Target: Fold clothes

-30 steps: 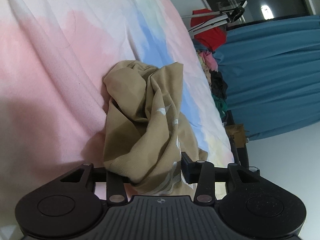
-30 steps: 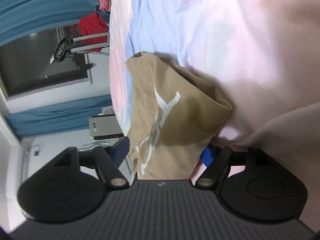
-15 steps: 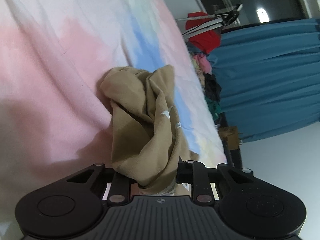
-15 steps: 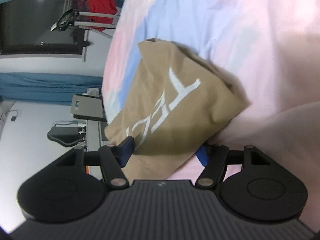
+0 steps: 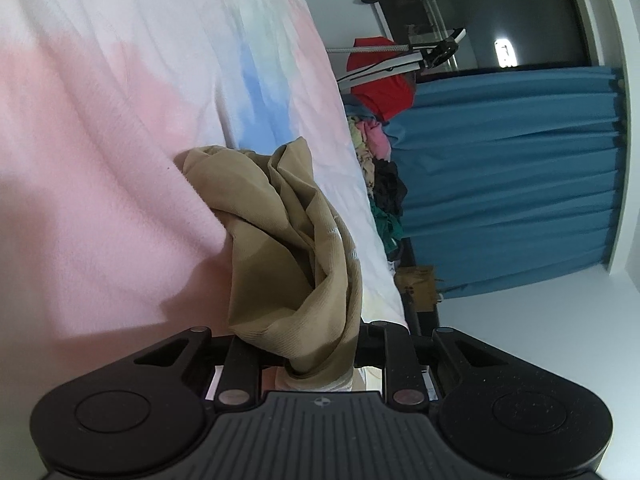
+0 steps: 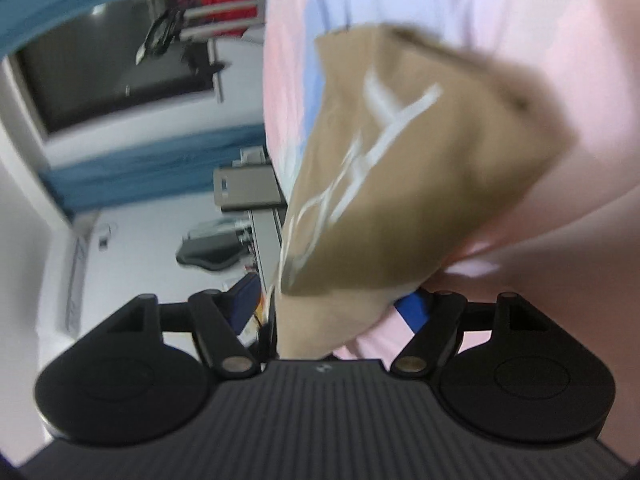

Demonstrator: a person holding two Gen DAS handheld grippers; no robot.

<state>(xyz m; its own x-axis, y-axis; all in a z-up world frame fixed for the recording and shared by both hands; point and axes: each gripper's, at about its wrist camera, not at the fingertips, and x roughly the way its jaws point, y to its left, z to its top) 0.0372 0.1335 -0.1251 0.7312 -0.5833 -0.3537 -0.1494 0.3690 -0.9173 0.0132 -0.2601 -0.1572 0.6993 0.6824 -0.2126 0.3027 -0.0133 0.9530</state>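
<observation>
I keep my left tool (image 5: 316, 354) clamped on the tan T-shirt (image 5: 280, 240) bunched at lower centre while my right tool (image 6: 334, 304), jaws opening around its hem, should re-grip a clean edge.

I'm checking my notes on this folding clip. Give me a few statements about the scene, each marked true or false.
1. The garment is tan. True.
2. It lies on a bare wooden table. False: it lies on a pastel bedsheet.
3. The left gripper has cloth bunched between its jaws. True.
4. The garment's white print shows in the right wrist view. True.
5. The curtain is red. False: it is blue.
</observation>
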